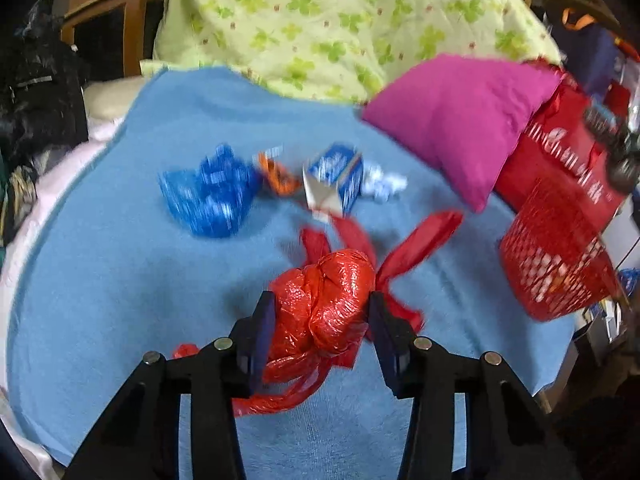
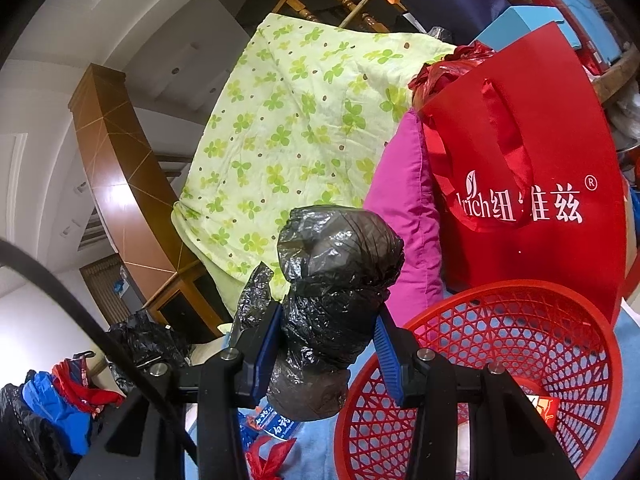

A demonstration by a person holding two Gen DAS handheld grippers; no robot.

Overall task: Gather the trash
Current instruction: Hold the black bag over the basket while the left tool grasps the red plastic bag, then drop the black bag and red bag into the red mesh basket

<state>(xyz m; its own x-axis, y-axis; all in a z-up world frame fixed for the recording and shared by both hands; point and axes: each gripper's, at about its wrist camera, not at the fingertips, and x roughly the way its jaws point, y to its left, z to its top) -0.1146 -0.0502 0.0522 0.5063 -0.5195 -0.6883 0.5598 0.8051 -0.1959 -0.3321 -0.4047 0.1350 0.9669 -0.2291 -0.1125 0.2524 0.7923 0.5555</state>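
Blue blanket (image 1: 120,320) covers the bed, with a blue wrapper (image 1: 210,196) and small carton (image 1: 334,178) toward 12 o'clock. Left tongs (image 1: 320,320) are clamped on a red plastic bag (image 1: 326,300) lying on it. Right tongs (image 2: 326,340) grip a black plastic bag (image 2: 332,280), held up at 10 o'clock of the red basket (image 2: 500,340).

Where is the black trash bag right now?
The black trash bag is pinched in the right gripper, mid-frame in the right wrist view. It is held up just left of the red basket, with the pink pillow behind it.
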